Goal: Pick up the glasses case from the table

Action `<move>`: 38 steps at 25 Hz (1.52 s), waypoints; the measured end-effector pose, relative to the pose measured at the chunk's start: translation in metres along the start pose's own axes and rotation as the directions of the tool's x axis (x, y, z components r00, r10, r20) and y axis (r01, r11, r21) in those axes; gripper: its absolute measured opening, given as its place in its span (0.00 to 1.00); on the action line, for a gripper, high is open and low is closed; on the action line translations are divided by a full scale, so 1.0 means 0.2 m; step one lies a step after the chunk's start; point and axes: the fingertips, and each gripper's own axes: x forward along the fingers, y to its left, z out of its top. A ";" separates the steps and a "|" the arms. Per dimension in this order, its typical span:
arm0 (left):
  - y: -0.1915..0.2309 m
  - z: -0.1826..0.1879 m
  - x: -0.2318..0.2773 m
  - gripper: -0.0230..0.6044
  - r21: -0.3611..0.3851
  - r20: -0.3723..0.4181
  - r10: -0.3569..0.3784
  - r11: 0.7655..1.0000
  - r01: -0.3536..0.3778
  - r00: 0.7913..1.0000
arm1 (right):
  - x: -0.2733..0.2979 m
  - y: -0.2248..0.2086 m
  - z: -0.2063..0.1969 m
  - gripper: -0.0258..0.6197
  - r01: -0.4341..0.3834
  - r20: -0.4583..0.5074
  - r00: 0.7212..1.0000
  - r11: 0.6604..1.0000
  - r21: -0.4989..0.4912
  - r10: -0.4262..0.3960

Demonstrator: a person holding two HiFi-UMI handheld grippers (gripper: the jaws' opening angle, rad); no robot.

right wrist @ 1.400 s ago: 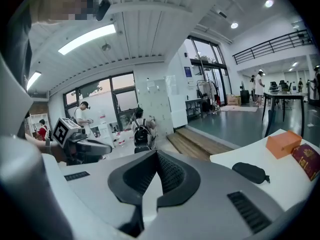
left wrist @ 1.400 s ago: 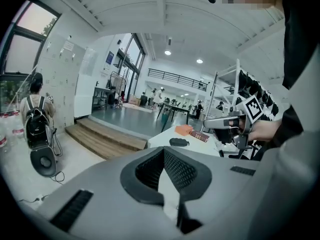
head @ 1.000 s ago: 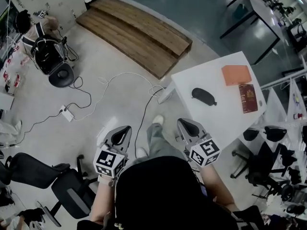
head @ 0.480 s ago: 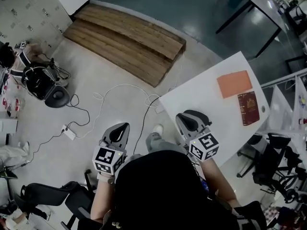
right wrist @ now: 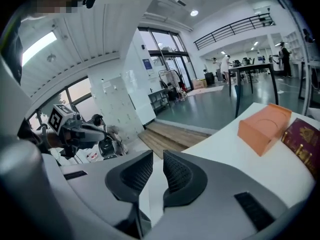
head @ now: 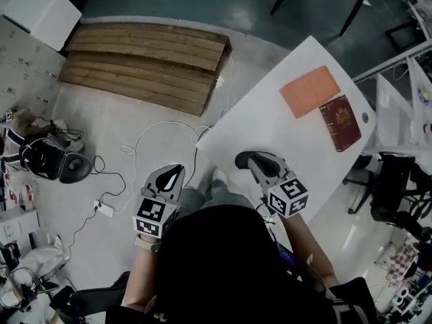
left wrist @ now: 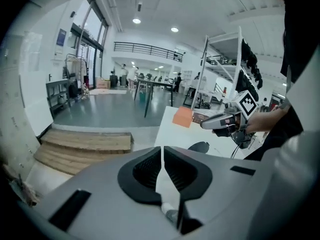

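Observation:
The glasses case (left wrist: 199,147) is a dark oval pouch lying near the edge of the white table (head: 297,147). In the head view my right gripper (head: 251,159) hovers right over it and hides most of it. That gripper's jaws are opening, with a narrow gap between the pads (right wrist: 175,174) and nothing in it. My left gripper (head: 172,174) is shut and empty, held over the floor to the left of the table's corner. The right gripper view does not show the case.
An orange case (head: 309,91) and a dark red booklet (head: 341,122) lie further back on the table. A wooden platform (head: 145,66) and white cables (head: 155,130) are on the floor to the left. A black chair (head: 391,187) stands at the right.
The table has come closer and more central in the head view. Both grippers moved toward it; the right one now covers the case, which lay in the open a second ago.

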 end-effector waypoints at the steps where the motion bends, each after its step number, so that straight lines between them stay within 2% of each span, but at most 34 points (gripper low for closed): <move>1: -0.02 0.01 0.05 0.07 0.019 -0.016 -0.029 0.999 0.029 0.999 | -0.02 -0.03 -0.03 0.15 0.022 -0.005 1.000 1.000 0.018 -0.022; 6: -0.16 0.05 0.33 0.09 0.116 -0.098 -0.156 0.979 0.167 0.983 | -0.13 -0.20 -0.21 0.24 0.143 -0.055 0.989 0.987 0.068 -0.139; 9: -0.29 0.02 0.51 0.26 0.148 -0.172 -0.263 0.946 0.289 0.949 | -0.18 -0.29 -0.33 0.29 0.215 -0.092 0.974 0.971 0.101 -0.206; 14: -0.49 -0.09 0.74 0.42 0.180 -0.311 -0.405 0.863 0.471 0.860 | -0.23 -0.38 -0.50 0.37 0.308 -0.144 0.947 0.942 0.134 -0.289; 17: -0.58 -0.24 0.85 0.48 0.179 -0.409 -0.454 0.811 0.557 0.792 | -0.23 -0.43 -0.59 0.45 0.343 -0.188 0.929 0.932 0.115 -0.319; 20: -0.67 -0.35 0.91 0.52 0.182 -0.514 -0.478 0.750 0.635 0.712 | -0.22 -0.46 -0.65 0.49 0.368 -0.218 0.913 0.927 0.073 -0.345; 22: -0.70 -0.40 0.95 0.54 0.203 -0.565 -0.471 0.717 0.667 0.678 | -0.21 -0.49 -0.67 0.52 0.369 -0.233 0.906 0.929 0.030 -0.353; 23: -0.71 -0.43 0.97 0.55 0.215 -0.583 -0.463 0.704 0.677 0.667 | -0.20 -0.51 -0.68 0.53 0.367 -0.244 0.902 0.930 -0.002 -0.356; 26: -0.73 -0.50 1.03 0.56 0.240 -0.615 -0.439 0.687 0.686 0.655 | -0.16 -0.55 -0.69 0.56 0.342 -0.281 0.887 0.930 -0.131 -0.366; 29: -0.75 -0.56 1.09 0.56 0.257 -0.638 -0.420 0.673 0.693 0.645 | -0.12 -0.56 -0.72 0.58 0.279 -0.320 0.883 0.932 -0.230 -0.343; 35: -0.75 -0.62 1.13 0.56 0.269 -0.667 -0.412 0.644 0.716 0.621 | -0.07 -0.53 -0.78 0.58 0.165 -0.387 0.886 0.954 -0.251 -0.256; 38: -0.75 -0.63 1.13 0.56 0.288 -0.657 -0.411 0.638 0.714 0.632 | -0.05 -0.52 -0.79 0.57 0.144 -0.400 0.884 0.954 -0.263 -0.244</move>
